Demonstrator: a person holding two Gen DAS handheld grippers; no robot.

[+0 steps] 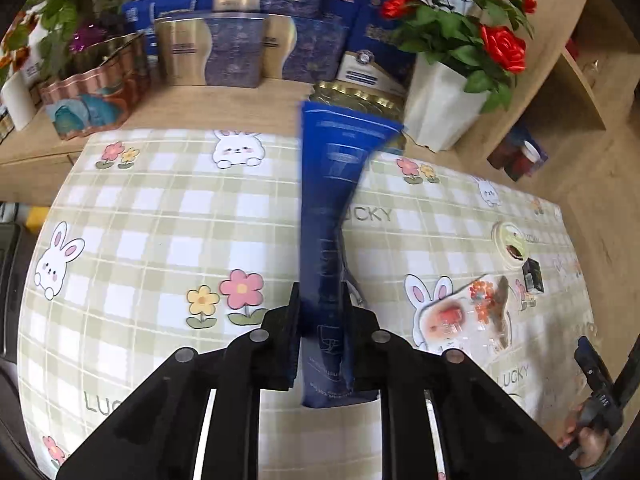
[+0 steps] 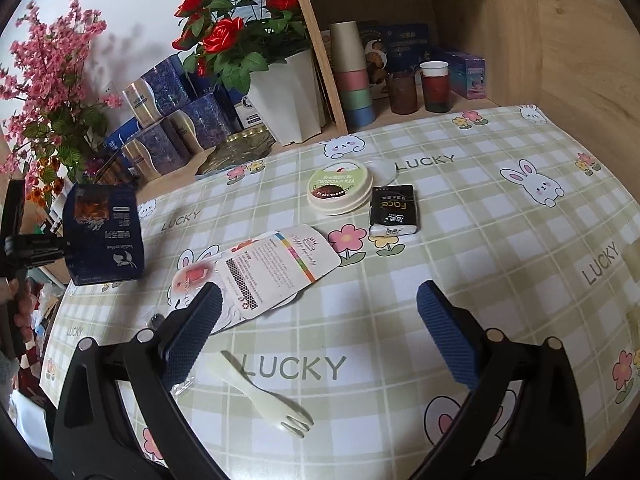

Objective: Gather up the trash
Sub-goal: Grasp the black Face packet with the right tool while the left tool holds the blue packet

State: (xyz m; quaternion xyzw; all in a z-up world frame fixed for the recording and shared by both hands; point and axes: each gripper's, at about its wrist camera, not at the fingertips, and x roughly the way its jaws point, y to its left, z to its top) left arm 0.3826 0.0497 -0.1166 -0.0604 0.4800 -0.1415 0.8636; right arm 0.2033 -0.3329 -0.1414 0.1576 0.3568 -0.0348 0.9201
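Note:
My left gripper [image 1: 320, 312] is shut on a flattened blue coffee box [image 1: 332, 220] and holds it above the checked tablecloth [image 1: 160, 220]; the box also shows at the left of the right wrist view [image 2: 104, 232]. My right gripper [image 2: 318, 304] is open and empty, low over the cloth. Ahead of it lie a printed card package [image 2: 276, 268], a round yogurt lid [image 2: 340, 186], a black tissue pack [image 2: 394, 210] and a white plastic fork [image 2: 268, 394]. The left finger [image 2: 196, 332] overlaps the package's near corner.
A white pot of red roses [image 2: 288, 96] and stacked blue and gold boxes [image 2: 168, 120] stand behind the cloth. A wooden shelf [image 2: 400, 40] holds stacked cups [image 2: 352, 76] and two dark tumblers. A gold tray [image 2: 240, 148] lies at the cloth's far edge.

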